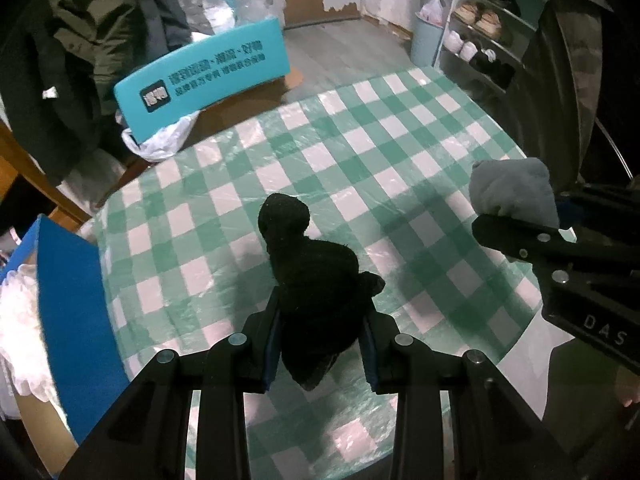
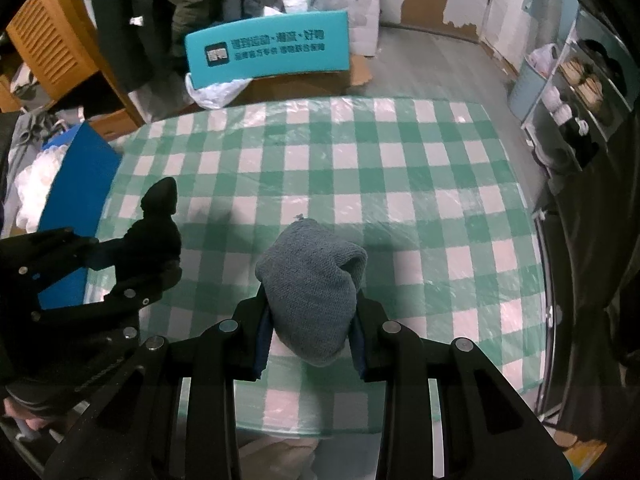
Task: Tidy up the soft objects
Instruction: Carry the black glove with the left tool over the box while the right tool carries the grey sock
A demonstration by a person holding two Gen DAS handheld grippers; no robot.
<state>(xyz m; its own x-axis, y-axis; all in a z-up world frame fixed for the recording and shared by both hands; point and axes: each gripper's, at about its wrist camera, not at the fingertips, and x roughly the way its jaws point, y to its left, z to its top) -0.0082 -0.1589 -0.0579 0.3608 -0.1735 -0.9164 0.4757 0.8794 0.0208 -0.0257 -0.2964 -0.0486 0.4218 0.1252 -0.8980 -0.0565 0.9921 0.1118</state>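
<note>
Both loaded now: the left tool [image 1: 322, 340] pinches a black sock [image 1: 308, 280], long axis running out ahead of the fingers, held above the near edge of the checked table [image 2: 400, 168], while the right tool [image 2: 308, 332] clamps a grey sock [image 2: 312, 292] alongside; the blue box [image 2: 76, 192] off the table's left edge looks nearer the left hand

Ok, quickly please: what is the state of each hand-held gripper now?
Left hand-held gripper: closed on the black sock.
Right hand-held gripper: closed on the grey sock.
</note>
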